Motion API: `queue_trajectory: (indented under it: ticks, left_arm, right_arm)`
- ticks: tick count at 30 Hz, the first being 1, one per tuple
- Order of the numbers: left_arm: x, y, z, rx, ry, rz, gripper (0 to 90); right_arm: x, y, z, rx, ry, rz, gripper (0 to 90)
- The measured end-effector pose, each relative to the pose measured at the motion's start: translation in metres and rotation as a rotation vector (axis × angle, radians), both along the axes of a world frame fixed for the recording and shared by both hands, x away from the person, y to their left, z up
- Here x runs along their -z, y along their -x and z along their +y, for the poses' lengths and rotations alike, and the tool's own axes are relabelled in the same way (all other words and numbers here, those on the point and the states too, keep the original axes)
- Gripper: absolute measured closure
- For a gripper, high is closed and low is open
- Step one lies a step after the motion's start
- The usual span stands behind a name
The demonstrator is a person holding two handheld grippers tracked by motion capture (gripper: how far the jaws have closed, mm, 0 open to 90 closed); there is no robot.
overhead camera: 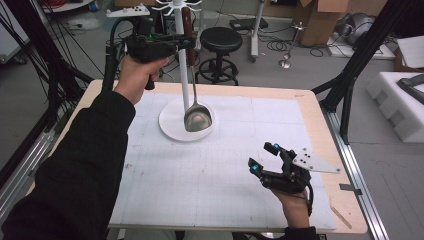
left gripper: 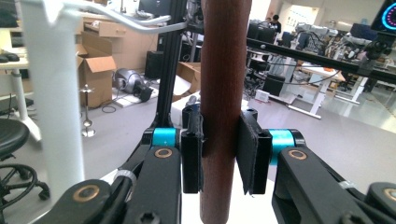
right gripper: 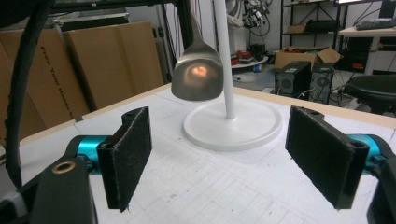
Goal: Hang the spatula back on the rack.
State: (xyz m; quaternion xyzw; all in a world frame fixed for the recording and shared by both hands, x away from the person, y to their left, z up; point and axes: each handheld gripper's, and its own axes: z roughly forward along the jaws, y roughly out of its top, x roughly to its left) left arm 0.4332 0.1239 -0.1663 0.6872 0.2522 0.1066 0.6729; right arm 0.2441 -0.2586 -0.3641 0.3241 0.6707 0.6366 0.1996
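Observation:
A metal ladle (overhead camera: 197,119) with a brown wooden handle (overhead camera: 187,21) hangs upright beside the white rack pole (overhead camera: 182,55). My left gripper (overhead camera: 184,42) is shut on that handle (left gripper: 223,107), high above the table, with both pads pressed against the wood. The ladle's bowl (right gripper: 197,72) hovers just over the rack's round white base (overhead camera: 170,125). A wire hook of the rack (left gripper: 135,22) shows close to the handle's top. Near the table's front right, my right gripper (overhead camera: 261,156) stands open with nothing between its pads (right gripper: 128,156), pointing toward the base (right gripper: 252,126).
A gridded white mat (overhead camera: 210,170) covers the wooden table (overhead camera: 320,125). A black stool (overhead camera: 220,40) stands behind the table, cardboard boxes (overhead camera: 325,20) farther back, and white foam blocks (overhead camera: 400,100) at the right. Black frame struts (overhead camera: 360,55) rise at both sides.

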Motion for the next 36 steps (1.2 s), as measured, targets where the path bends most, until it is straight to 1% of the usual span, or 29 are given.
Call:
queue_trajectory:
  ticks: [6, 10, 12, 16, 17, 19, 20, 21, 22, 23, 25, 28, 30, 33, 35, 36]
  left_arm:
    - [0.003, -0.008, 0.002, -0.023, 0.009, 0.017, 73.2]
    - [0.005, -0.012, 0.004, -0.038, 0.018, 0.039, 73.1]
    - [0.006, -0.014, 0.005, -0.042, 0.013, 0.042, 73.1]
    - [0.007, -0.012, 0.005, -0.062, -0.004, 0.013, 72.9]
    - [0.007, -0.011, 0.005, -0.068, -0.001, 0.009, 72.7]
    - [0.01, -0.01, 0.007, -0.061, 0.008, 0.011, 71.8]
    - [0.01, -0.009, 0.008, -0.064, 0.007, 0.001, 70.7]
    - [0.011, -0.008, 0.009, -0.073, 0.015, -0.004, 66.3]
    - [0.013, -0.005, 0.011, -0.078, 0.032, -0.008, 61.4]
    - [0.015, -0.003, 0.012, -0.074, 0.033, -0.01, 56.8]
    - [0.02, 0.003, 0.016, -0.083, 0.012, -0.026, 51.3]
    - [0.032, 0.014, 0.024, -0.081, -0.008, -0.029, 45.3]
    - [0.043, 0.027, 0.029, -0.078, -0.028, -0.033, 40.3]
    - [0.058, 0.048, 0.039, -0.083, -0.042, -0.057, 37.4]
    - [0.07, 0.063, 0.046, -0.095, -0.053, -0.058, 34.2]
    - [0.078, 0.072, 0.05, -0.103, -0.077, -0.071, 32.7]
  right_arm:
    - [-0.001, 0.0, 0.001, -0.005, 0.014, -0.005, 21.2]
    - [-0.001, -0.001, 0.001, -0.007, 0.009, -0.001, 21.2]
    - [0.0, -0.001, 0.0, -0.01, 0.007, 0.003, 21.1]
    - [0.0, -0.001, -0.002, -0.005, 0.006, 0.002, 21.1]
    - [0.0, -0.001, -0.002, -0.001, 0.006, 0.004, 21.1]
    - [0.0, 0.0, -0.003, -0.001, 0.006, 0.004, 21.1]
    - [-0.001, 0.0, -0.003, 0.001, 0.006, 0.001, 21.1]
    - [-0.001, 0.001, -0.004, 0.001, 0.006, 0.001, 21.2]
    - [-0.001, 0.001, -0.004, 0.002, 0.007, 0.001, 21.1]
    - [-0.001, 0.002, -0.006, 0.008, 0.008, 0.002, 21.1]
    - [-0.001, 0.002, -0.007, 0.014, 0.006, 0.004, 21.1]
    - [0.0, 0.001, -0.012, 0.033, 0.014, -0.003, 20.8]
    - [0.0, 0.0, -0.015, 0.053, 0.022, 0.002, 20.3]
    - [0.002, -0.001, -0.017, 0.072, 0.045, -0.001, 19.5]
    - [0.004, -0.003, -0.018, 0.078, 0.061, 0.007, 19.4]
    - [0.006, -0.004, -0.019, 0.081, 0.069, 0.009, 19.4]
